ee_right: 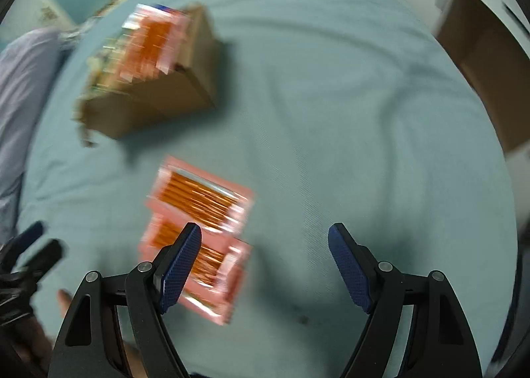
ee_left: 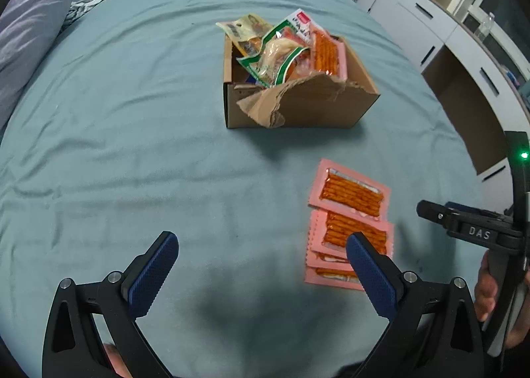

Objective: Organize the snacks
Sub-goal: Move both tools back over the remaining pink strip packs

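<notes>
My left tongs (ee_left: 261,273) hang wide and hold nothing above the near part of the bed (ee_left: 132,146); my right tongs (ee_right: 265,265) gape just as wide and bare, their view blurred. The torn cardboard box (ee_left: 318,106) sits toward the bed's middle, stuffed with snack packs (ee_left: 281,50); the pink packets (ee_left: 349,195) lie overlapping on the sheet between box and near edge.
</notes>
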Demonstrator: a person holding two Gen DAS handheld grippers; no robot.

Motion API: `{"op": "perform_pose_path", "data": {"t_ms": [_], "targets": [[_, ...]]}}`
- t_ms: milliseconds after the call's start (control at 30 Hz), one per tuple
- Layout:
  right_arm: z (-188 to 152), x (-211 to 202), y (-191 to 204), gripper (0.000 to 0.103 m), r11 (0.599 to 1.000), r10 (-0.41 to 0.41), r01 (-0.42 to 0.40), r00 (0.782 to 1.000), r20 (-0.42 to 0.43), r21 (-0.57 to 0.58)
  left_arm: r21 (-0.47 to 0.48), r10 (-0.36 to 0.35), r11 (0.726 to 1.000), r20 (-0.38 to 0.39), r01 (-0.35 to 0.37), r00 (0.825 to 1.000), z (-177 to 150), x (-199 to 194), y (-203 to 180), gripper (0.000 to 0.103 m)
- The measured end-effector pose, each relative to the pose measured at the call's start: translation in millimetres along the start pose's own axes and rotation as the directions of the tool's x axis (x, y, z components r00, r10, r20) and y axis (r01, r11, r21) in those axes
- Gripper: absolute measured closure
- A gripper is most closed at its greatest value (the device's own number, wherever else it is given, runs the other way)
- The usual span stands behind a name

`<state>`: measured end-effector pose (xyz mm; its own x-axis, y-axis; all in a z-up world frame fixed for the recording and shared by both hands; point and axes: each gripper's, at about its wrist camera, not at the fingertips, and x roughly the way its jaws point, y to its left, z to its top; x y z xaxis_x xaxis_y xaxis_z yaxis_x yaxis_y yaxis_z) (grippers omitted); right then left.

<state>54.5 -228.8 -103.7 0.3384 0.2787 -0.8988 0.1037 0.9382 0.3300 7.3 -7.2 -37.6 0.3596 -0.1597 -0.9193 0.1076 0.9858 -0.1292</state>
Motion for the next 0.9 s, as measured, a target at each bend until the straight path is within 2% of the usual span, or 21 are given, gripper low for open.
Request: {"op": "perform_pose_path", "data": {"t_ms": [133,233,267,367,433,567,667,767,900], "targets": [[6,7,9,0.025,0.998,-0.051,0.051,0.999,0.006,-0.022,-0.011,0.008,1.000,-0.015,-0.008,1.000,2,6,4,0.000],[4,4,16,0.025,0.984,-0.166,0.169,0.985,0.057,-0.054,-0.036,0.005,0.999,-0.022,-0.006,1.000,4,8,10,0.000],[-4,7,18,0.025,0.984,-0.163,0.166,0.985,0.055,-0.060,-0.041,0.007,0.999,-0.022,-0.007,1.000,4,9,12,0.000],[-4,13,19,0.025,0.996,-0.056,0.056,0.998,0.002,-0.064,-0.044,0.023,0.999,-0.024,-0.024,0.999,6,12,14,0.000],[-1,15,16,0.025,0.999,-0.004,0.003,1.000,-0.014,-0.052,-0.046,0.031,0.998,-0.024,-0.032,0.999,7,14,15,0.000],[4,22,16,0.025,0.997,0.074,-0.075,0.997,-0.037,-0.030,-0.058,0.036,0.998,-0.033,-0.038,0.999,10,18,19,0.000],[7,32,11,0.025,0.987,0.160,-0.160,0.984,-0.084,0.002,-0.066,0.021,0.998,-0.039,-0.024,0.999,11,19,21,0.000],[8,42,23,0.025,0.984,0.162,-0.169,0.980,-0.115,-0.049,-0.064,0.012,0.998,-0.041,-0.015,0.999,13,19,21,0.000],[6,54,55,0.025,0.964,0.107,-0.135,0.986,-0.130,-0.227,-0.076,-0.004,0.997,-0.047,0.001,0.999,15,21,22,0.000]]}}
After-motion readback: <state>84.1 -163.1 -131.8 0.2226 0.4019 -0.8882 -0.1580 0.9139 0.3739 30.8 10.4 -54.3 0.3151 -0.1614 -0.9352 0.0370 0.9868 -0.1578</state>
